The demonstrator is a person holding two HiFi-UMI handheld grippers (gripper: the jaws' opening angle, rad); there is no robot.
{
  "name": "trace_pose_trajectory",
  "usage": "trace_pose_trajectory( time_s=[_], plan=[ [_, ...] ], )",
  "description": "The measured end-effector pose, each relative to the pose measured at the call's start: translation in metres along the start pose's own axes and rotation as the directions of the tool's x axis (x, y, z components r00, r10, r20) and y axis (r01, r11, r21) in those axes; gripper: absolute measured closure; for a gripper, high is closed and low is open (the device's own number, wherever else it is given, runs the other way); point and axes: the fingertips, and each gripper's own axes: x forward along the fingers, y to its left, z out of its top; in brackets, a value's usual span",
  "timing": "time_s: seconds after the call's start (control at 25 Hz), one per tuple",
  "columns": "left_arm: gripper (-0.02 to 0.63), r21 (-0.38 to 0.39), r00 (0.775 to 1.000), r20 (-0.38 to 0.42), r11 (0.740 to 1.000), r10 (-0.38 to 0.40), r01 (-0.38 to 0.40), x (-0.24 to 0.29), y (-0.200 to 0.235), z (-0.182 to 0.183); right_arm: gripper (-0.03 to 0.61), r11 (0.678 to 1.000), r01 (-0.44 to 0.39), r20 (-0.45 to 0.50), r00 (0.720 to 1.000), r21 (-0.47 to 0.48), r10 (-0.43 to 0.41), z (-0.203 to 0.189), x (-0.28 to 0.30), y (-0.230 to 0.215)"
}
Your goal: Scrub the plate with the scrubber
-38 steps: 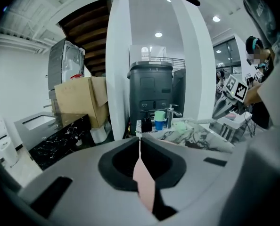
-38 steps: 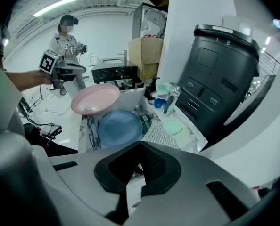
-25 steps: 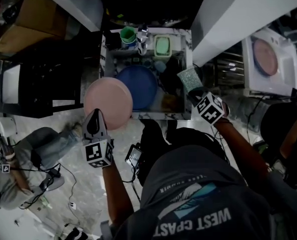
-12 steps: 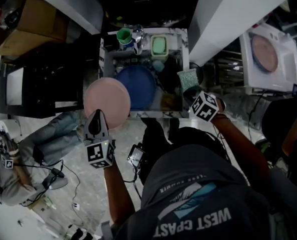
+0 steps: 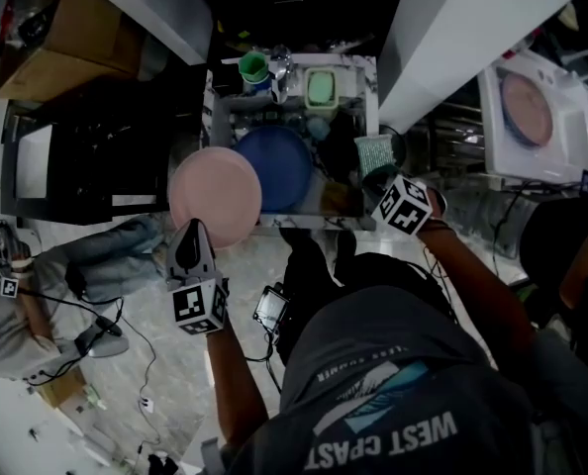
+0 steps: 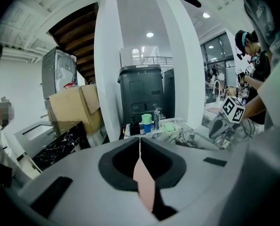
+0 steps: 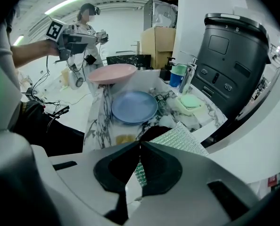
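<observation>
The left gripper (image 5: 191, 234) is holding the pink plate (image 5: 215, 197) by its rim, its fingers closed tight on the thin edge. The plate is hanging roughly level just left of the blue plate (image 5: 274, 167), and in the head view it is lapping over that plate's left edge. The right gripper (image 7: 140, 147) is pinching the green scrubber (image 7: 178, 140), fingers shut on one margin of the pad. It is hovering just right of the blue plate, well apart from the pink one. The blue plate is lying flat on the marble tabletop (image 7: 94, 126).

Scrubbing is not yet happening, and the risks are probably sitting in the two grips. The pink plate is being carried by a narrow bite on its rim, so pressure from the scrubber far from that bite could lever it loose. Part of it seems to be reaching left of the blue plate past the tabletop, so a slip could send it to the floor. The scrubber, pinched at its margin, may fold or pull free under a hard stroke.
</observation>
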Motion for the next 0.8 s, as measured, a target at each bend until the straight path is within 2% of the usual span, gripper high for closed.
trace_pose_trajectory(
  time_s=[0.36, 0.52, 0.68, 0.8],
  plan=[
    [0.609, 0.011, 1.000, 0.015, 1.000, -0.005, 0.005, -0.008, -0.004, 0.005, 0.548, 1.000, -0.010, 0.014, 1.000, 0.008, 0.010, -0.001, -0.005, 0.004],
    [0.609, 0.026, 1.000, 0.026, 1.000, 0.010, -0.011, -0.020, -0.004, 0.019, 0.546, 1.000, -0.008, 0.032, 0.999, 0.007, 0.007, 0.001, -0.012, 0.006],
    [0.609, 0.041, 0.999, 0.048, 0.999, 0.022, -0.024, -0.043, -0.005, 0.029, 0.546, 0.999, 0.021, 0.115, 0.993, 0.041, -0.026, 0.018, -0.042, 0.010],
    [0.609, 0.054, 0.997, 0.070, 0.998, 0.027, -0.030, -0.067, -0.007, 0.044, 0.546, 0.996, 0.047, 0.243, 0.968, 0.070, -0.063, 0.054, -0.083, 0.013]
  ],
)
